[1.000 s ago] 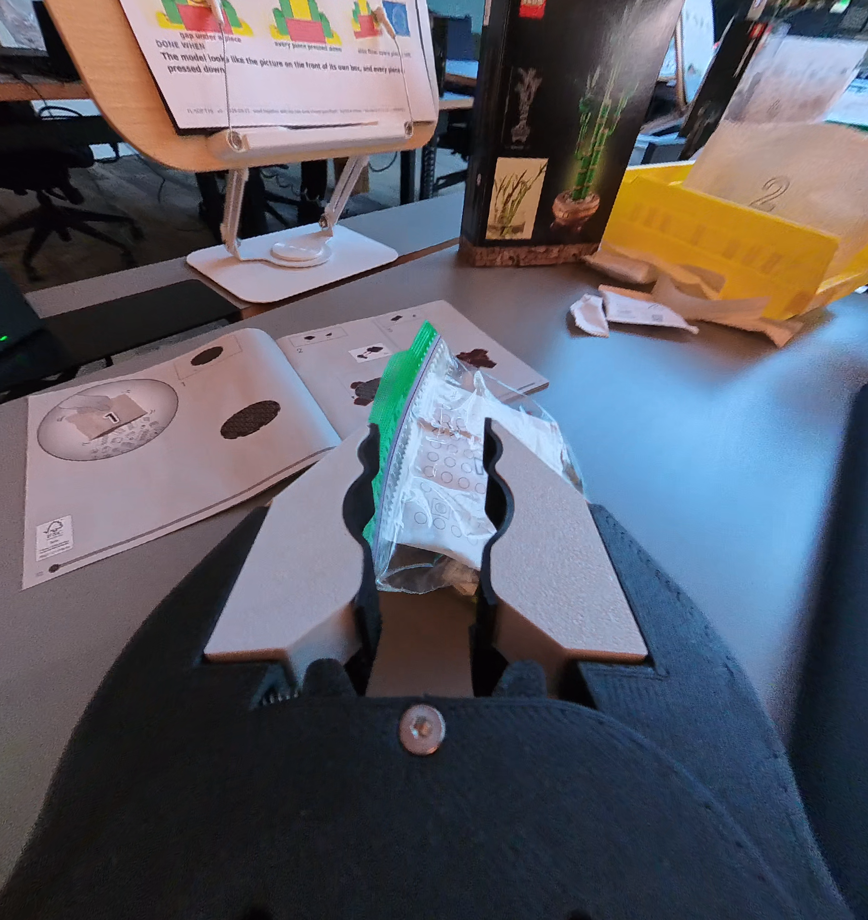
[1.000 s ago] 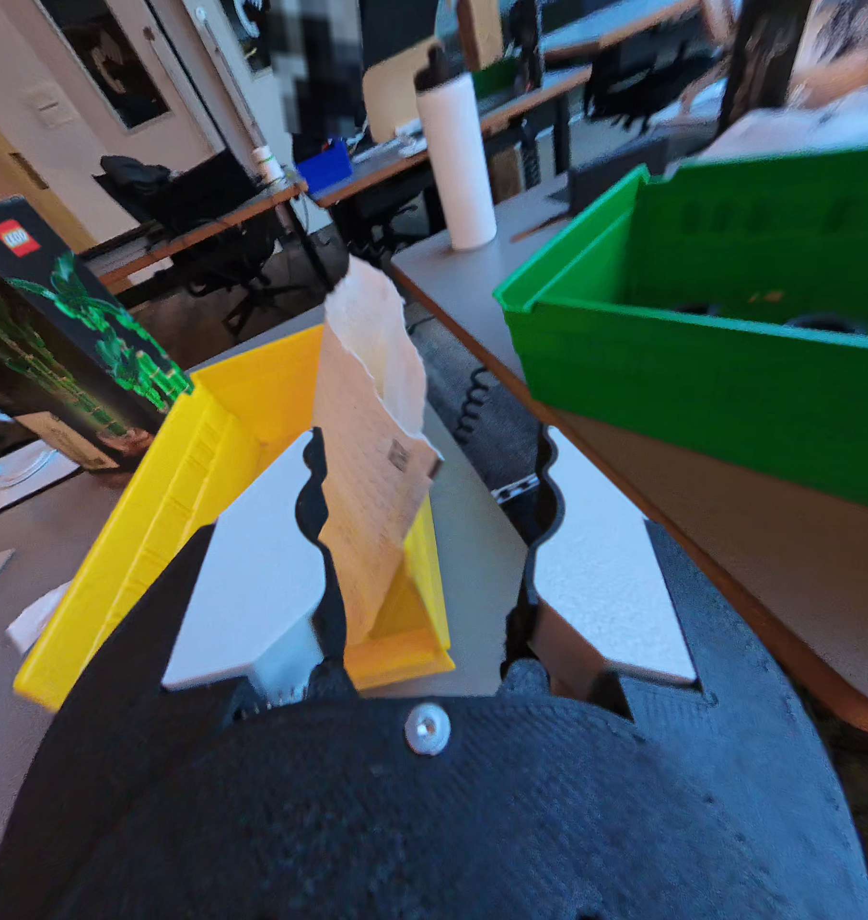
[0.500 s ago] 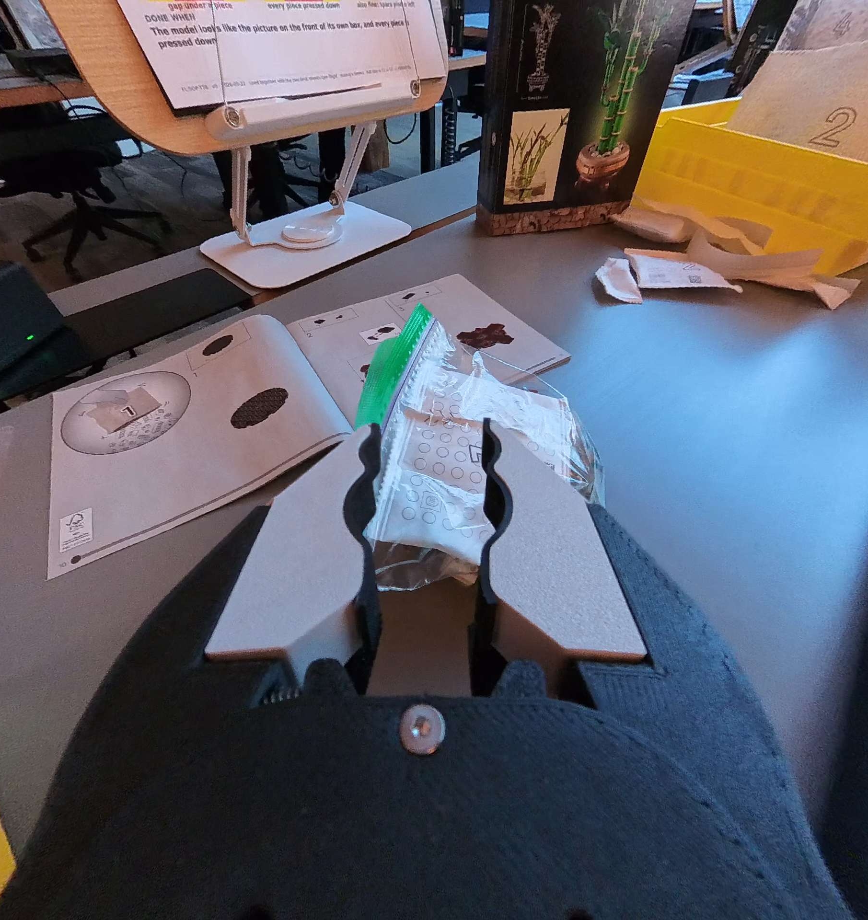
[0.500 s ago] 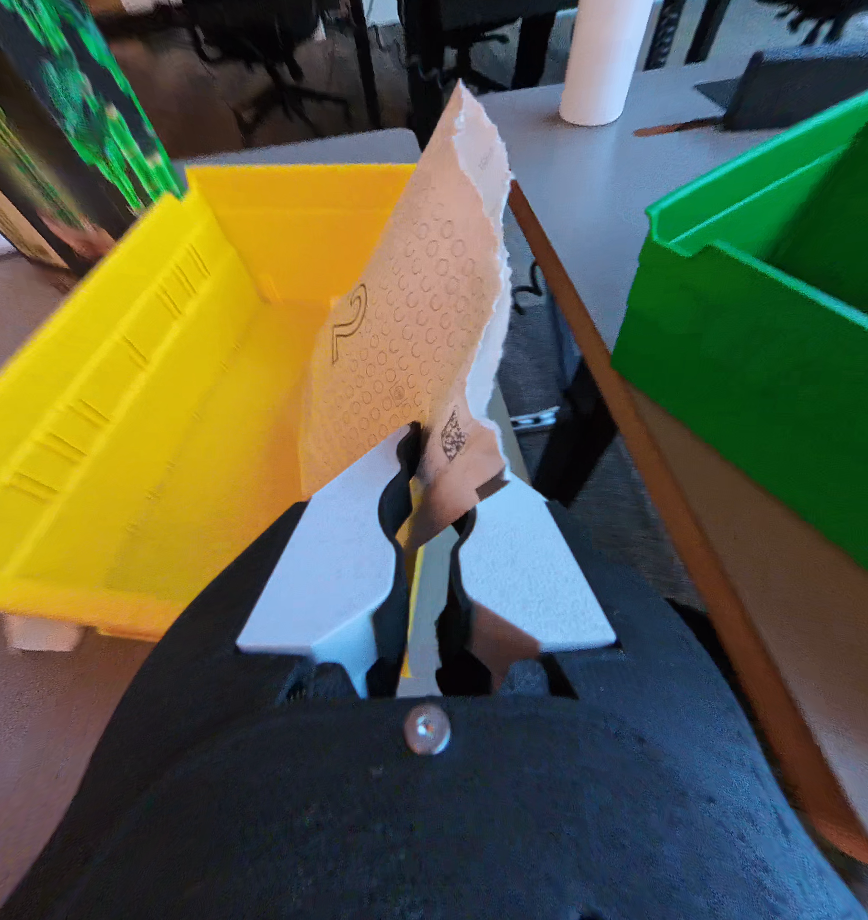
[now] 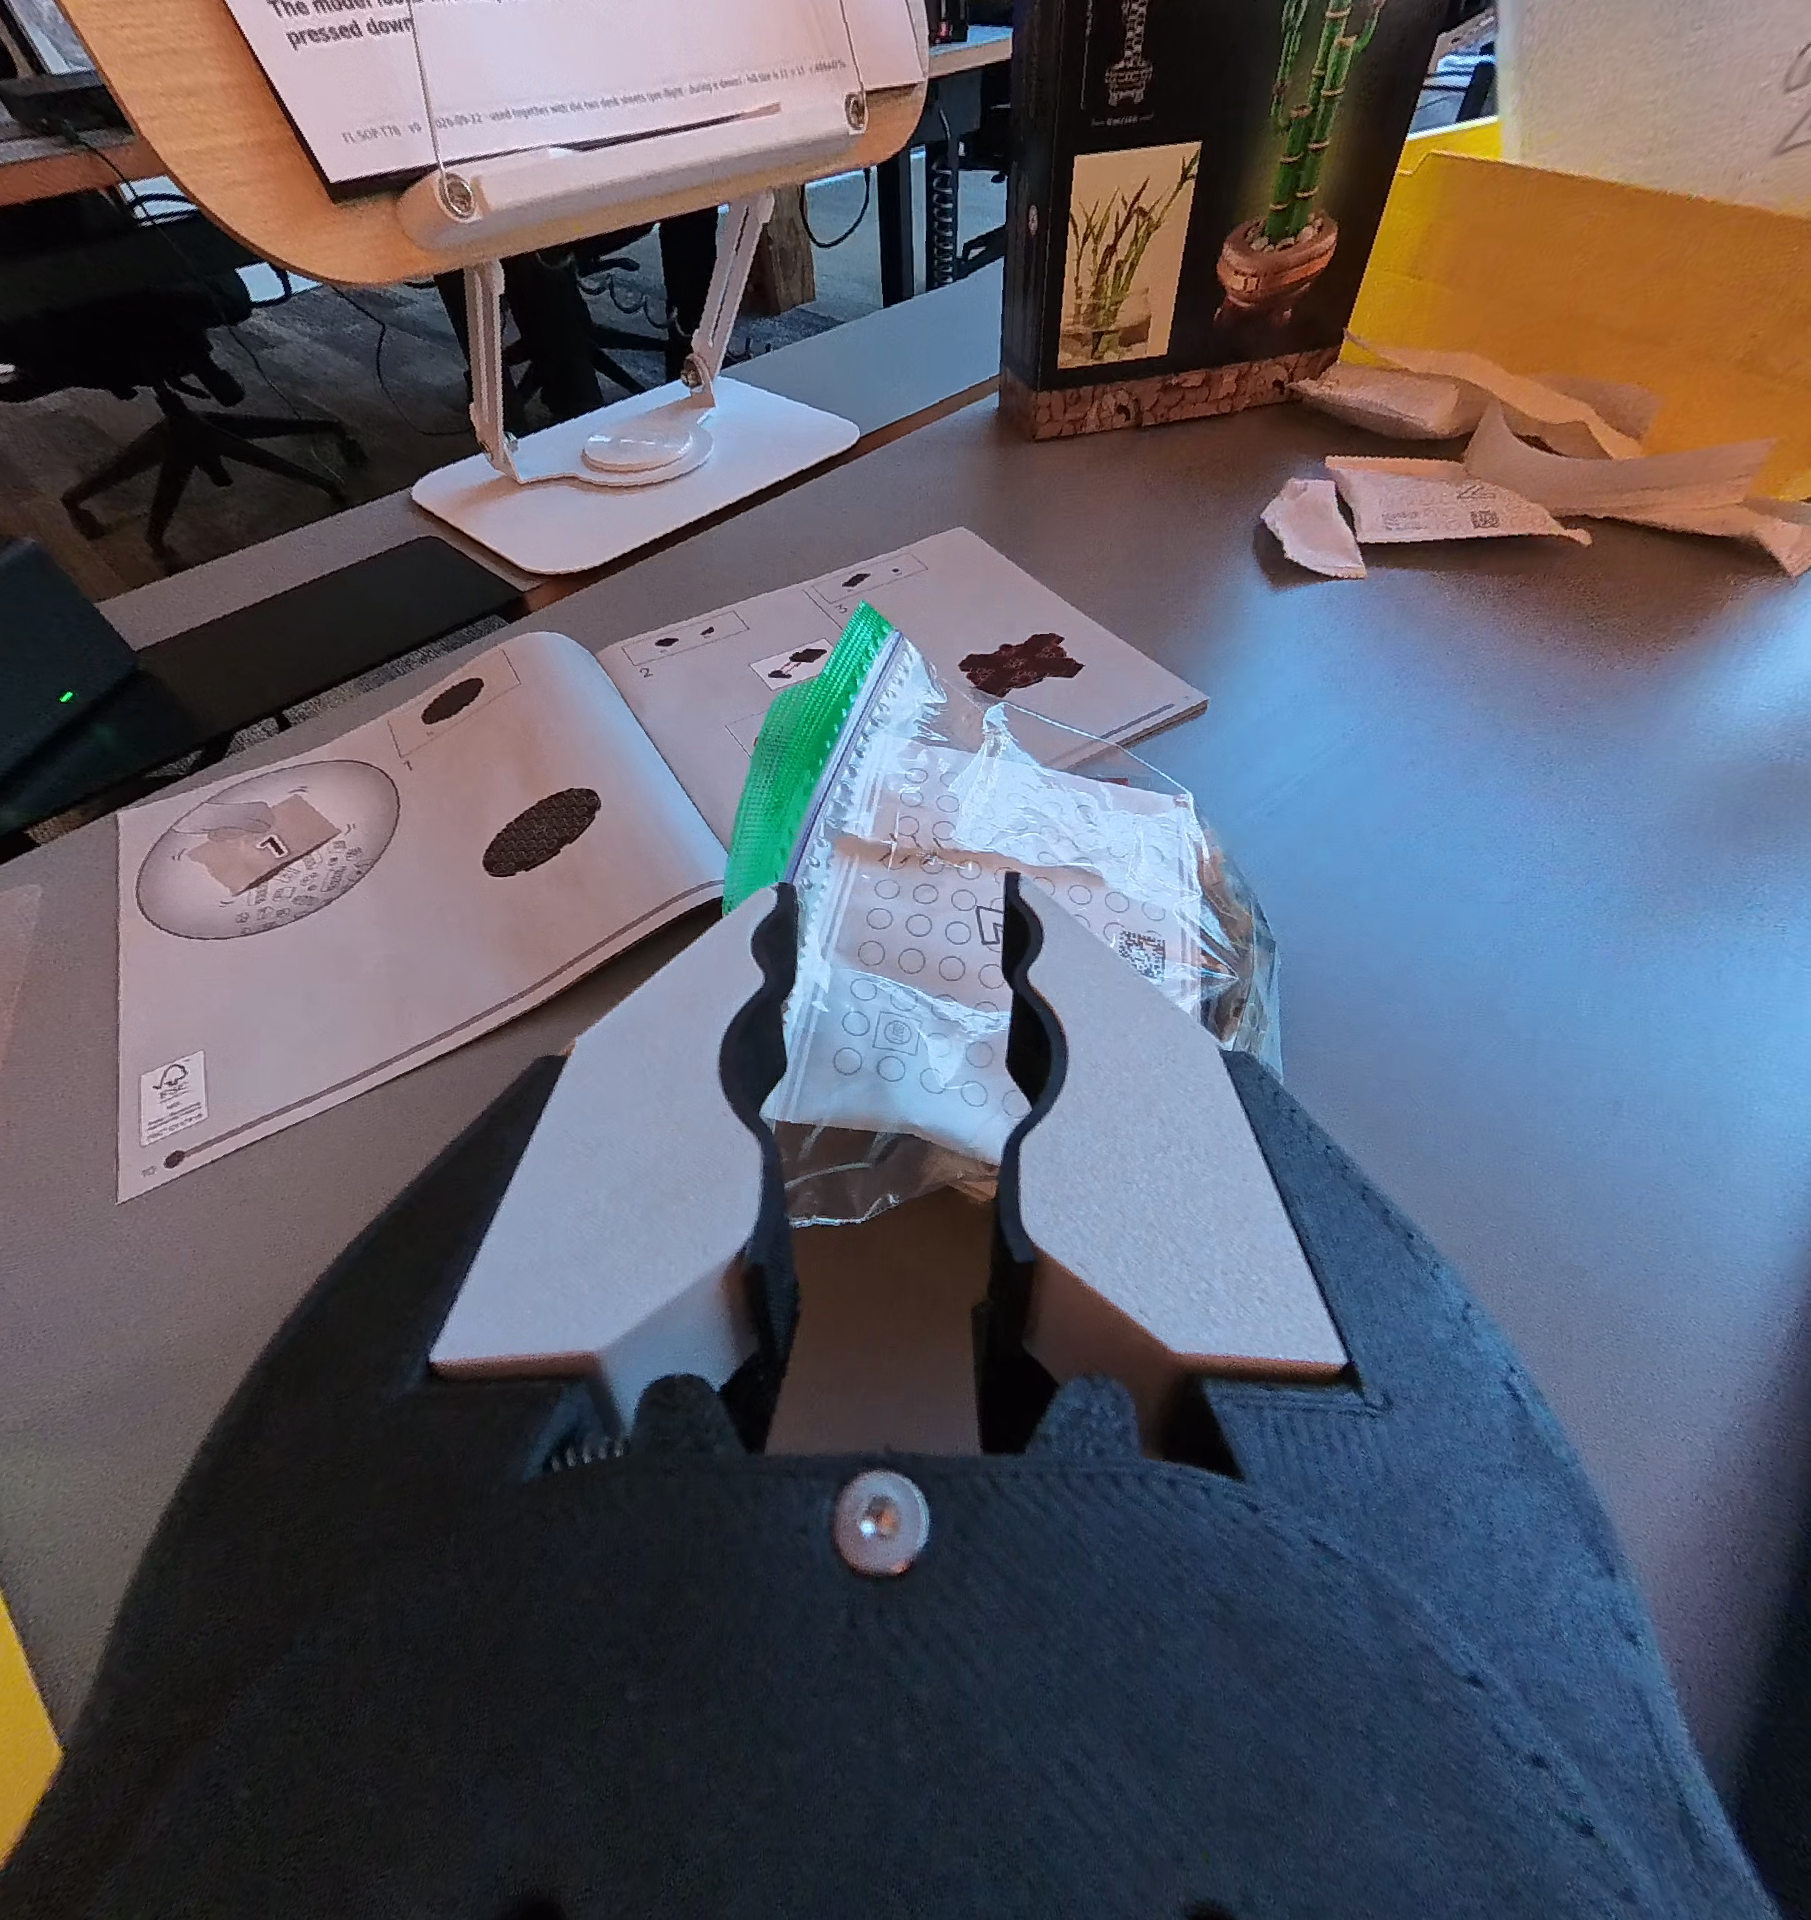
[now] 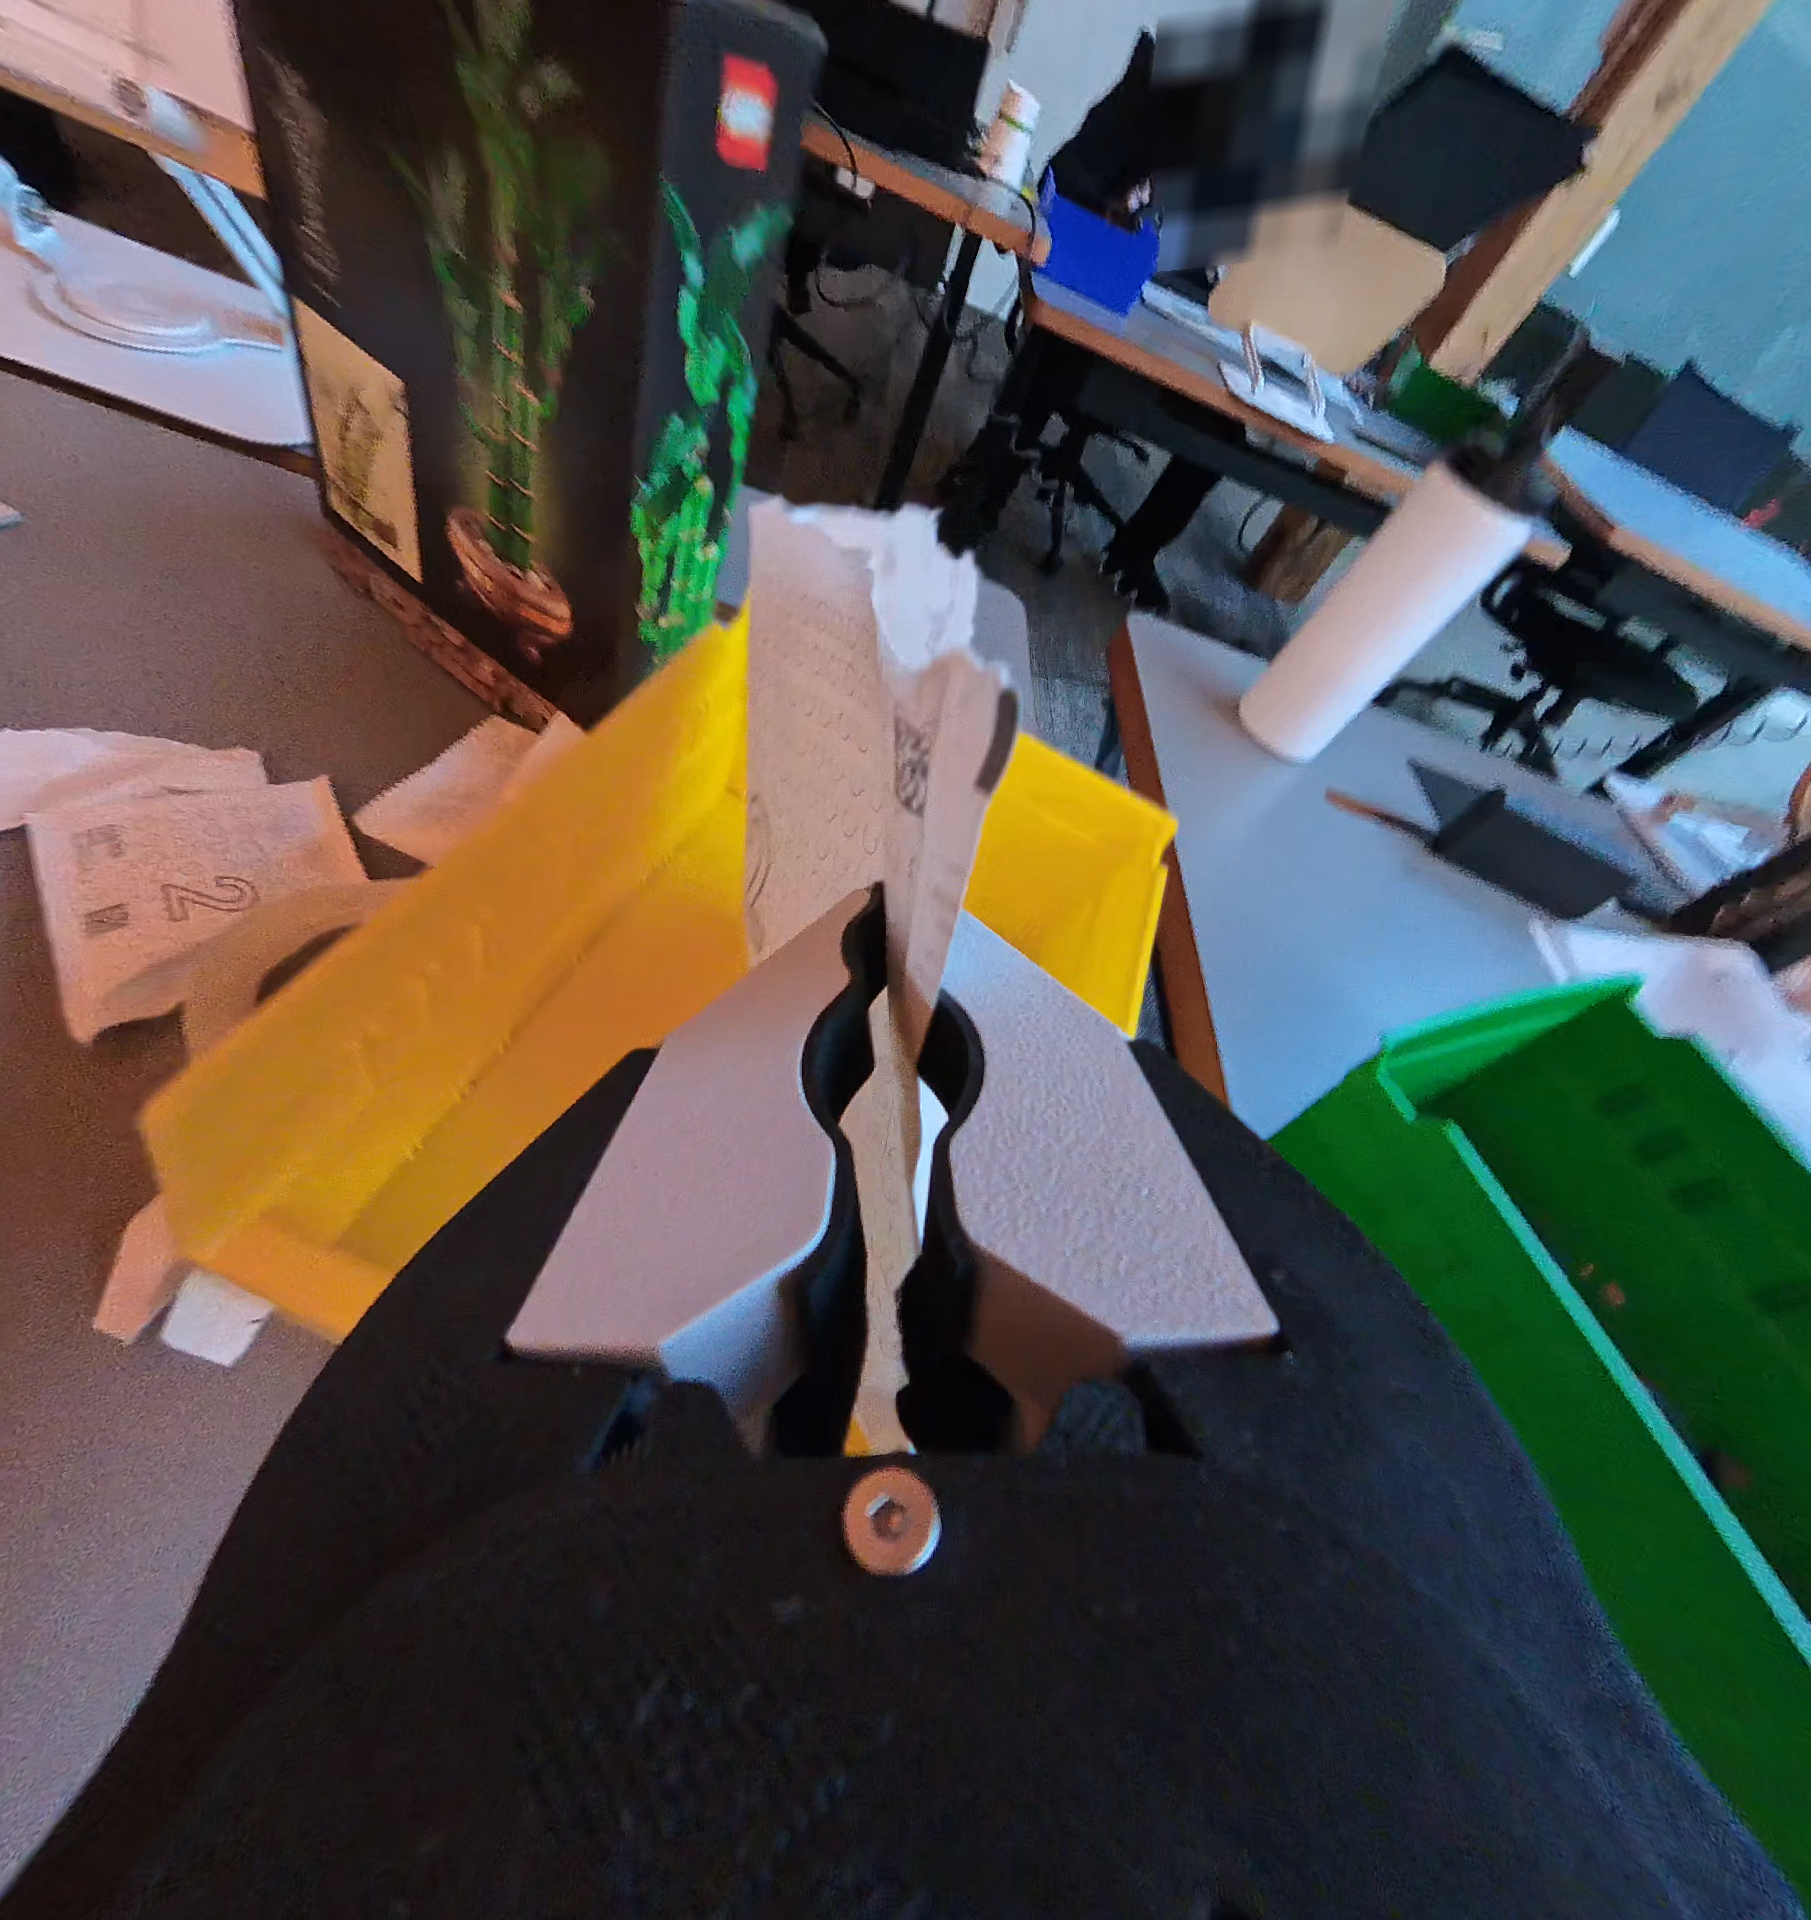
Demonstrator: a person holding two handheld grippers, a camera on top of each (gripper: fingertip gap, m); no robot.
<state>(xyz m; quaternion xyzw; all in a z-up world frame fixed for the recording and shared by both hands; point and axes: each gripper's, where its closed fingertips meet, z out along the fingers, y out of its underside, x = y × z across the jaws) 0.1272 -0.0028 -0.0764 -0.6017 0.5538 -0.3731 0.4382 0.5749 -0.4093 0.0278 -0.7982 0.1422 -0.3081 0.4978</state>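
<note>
Grey desk surface carried an open instruction booklet. Left gripper gripped a clear zip bag at moderate jaw width. Right gripper — open wide a second earlier — had clamped a torn paper bag above the yellow bin.

One booklet, one zip bag, two bins (yellow, green), one box.

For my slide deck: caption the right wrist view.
Right gripper clamps a torn paper bag upright over a yellow bin, green bin alongside.
</note>
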